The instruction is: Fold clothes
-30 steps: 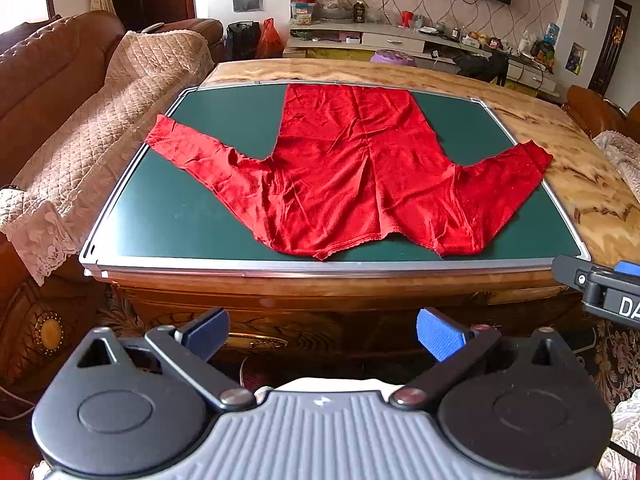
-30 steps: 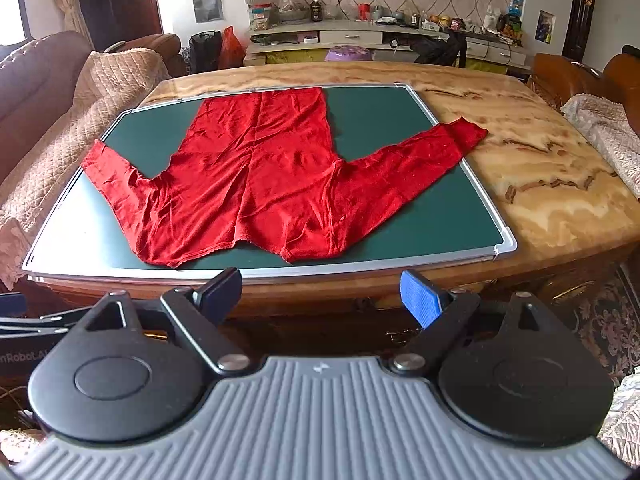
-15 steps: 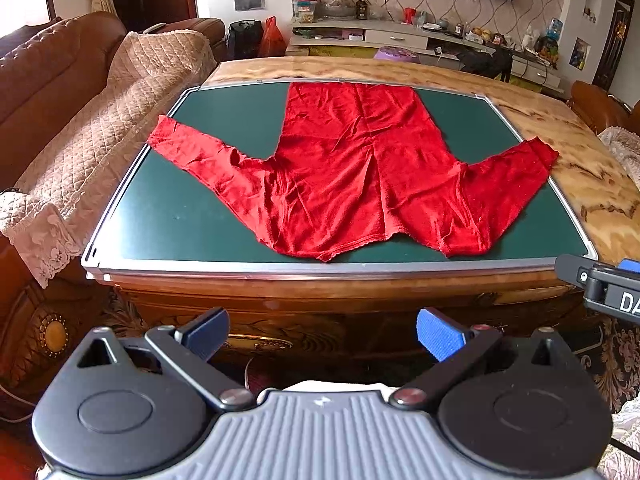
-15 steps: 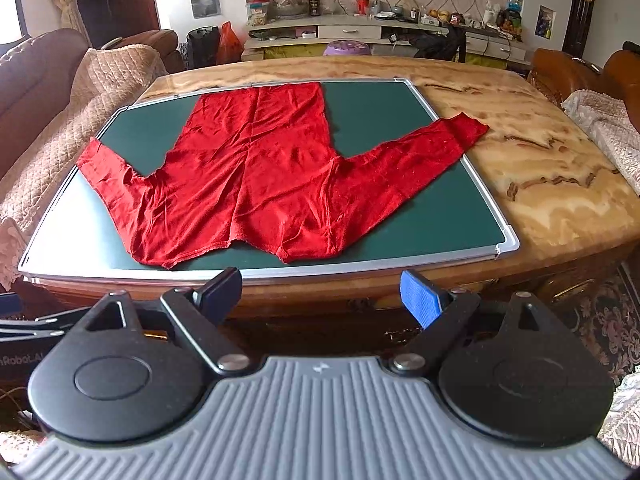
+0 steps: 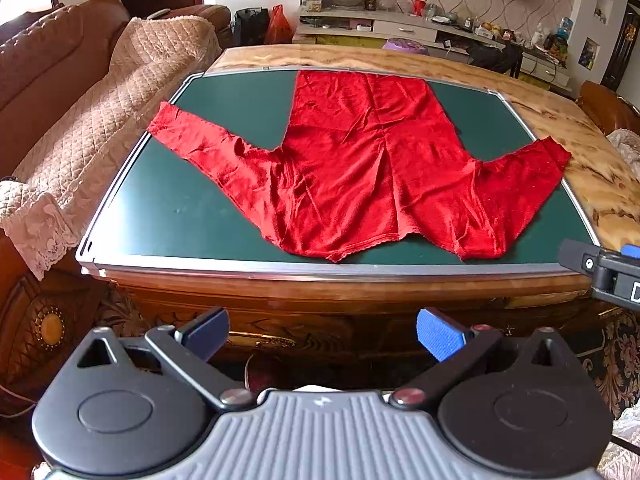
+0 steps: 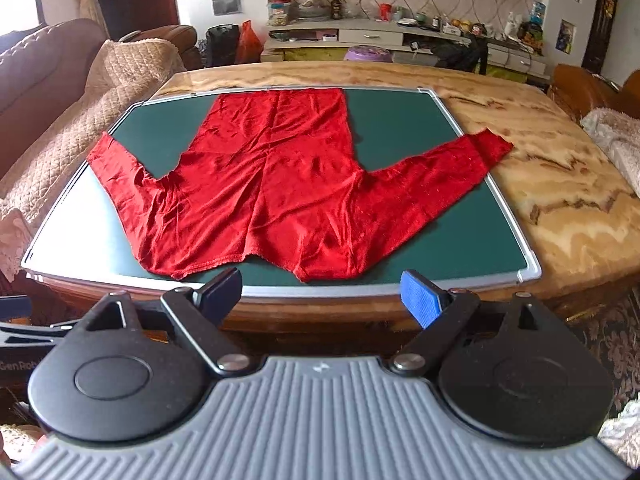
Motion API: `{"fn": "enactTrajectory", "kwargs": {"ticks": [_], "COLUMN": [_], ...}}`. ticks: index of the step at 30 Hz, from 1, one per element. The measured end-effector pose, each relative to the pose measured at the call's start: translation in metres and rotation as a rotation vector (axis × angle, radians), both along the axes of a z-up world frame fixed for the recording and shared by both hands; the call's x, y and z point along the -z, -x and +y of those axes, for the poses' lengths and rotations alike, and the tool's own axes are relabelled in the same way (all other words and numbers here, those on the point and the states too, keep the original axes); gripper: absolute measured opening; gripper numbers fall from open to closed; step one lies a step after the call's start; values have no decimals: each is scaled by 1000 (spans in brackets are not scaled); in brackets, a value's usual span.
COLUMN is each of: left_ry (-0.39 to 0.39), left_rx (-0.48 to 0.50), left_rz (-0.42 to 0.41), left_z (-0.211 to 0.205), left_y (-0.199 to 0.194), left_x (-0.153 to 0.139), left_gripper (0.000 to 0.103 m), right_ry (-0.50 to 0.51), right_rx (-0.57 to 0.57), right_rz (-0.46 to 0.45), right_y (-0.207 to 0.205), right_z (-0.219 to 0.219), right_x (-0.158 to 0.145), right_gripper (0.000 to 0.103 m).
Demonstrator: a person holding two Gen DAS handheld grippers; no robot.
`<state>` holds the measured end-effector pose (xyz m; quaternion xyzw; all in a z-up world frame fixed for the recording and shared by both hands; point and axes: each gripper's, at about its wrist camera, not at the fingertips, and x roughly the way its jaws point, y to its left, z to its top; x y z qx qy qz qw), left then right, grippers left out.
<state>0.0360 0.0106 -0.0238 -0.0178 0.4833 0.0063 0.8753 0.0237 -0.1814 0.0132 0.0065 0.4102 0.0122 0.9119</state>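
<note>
While spread flat on green board (image 5: 192,208) | red shirt (image 5: 360,168) wrinkled, sleeves splayed | left tongs (image 5: 322,334), right tongs (image 6: 320,294) released

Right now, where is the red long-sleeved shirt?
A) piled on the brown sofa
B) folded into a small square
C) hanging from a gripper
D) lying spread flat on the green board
D: the red long-sleeved shirt lies spread flat on the green board, both sleeves out, while the left gripper and right gripper are open and empty.

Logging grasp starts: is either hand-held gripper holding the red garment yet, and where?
Nothing is held. The left hand-held gripper and right hand-held gripper are open, short of the red garment.
</note>
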Motion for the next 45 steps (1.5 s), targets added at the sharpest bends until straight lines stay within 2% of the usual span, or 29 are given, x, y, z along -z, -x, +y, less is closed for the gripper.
{"fn": "enactTrajectory", "kwargs": {"ticks": [9,20,24,28,33,35,37,39,44,45], "left_ry": [7,17,53,91,111,116,122,128,142,145], "left_rx": [-19,-28,-44,-68,-125,-146,-167,-179,-204,-210], "left_rz": [30,65,69,79,105,107,112,116,125,127], "left_z": [14,21,29,38,52,56,60,62,68,69], "left_y": [-26,-53,-63,-74,-87,-92,-99,-105,-119,-122], "left_x": [14,32,42,55,73,80,87,93,108,111], "left_gripper": [103,103,103,103,103,103,103,102,102,102], "right_ry": [34,-8,-33,-116,-53,-32,-21,-10,18,23], "right_rx": [-64,-163,-203,-314,-541,-602,-645,-688,-794,-815], "right_rz": [23,32,35,17,9,26,56,86,160,175], "right_y": [-42,-85,-102,-128,-167,-187,-207,-228,-279,-289], "right_z": [28,55,64,78,131,156,181,206,268,280], "right_x": [7,14,16,14,21,29,38,48,72,77], "right_gripper": [94,94,94,94,94,89,72,66,61,56]}}
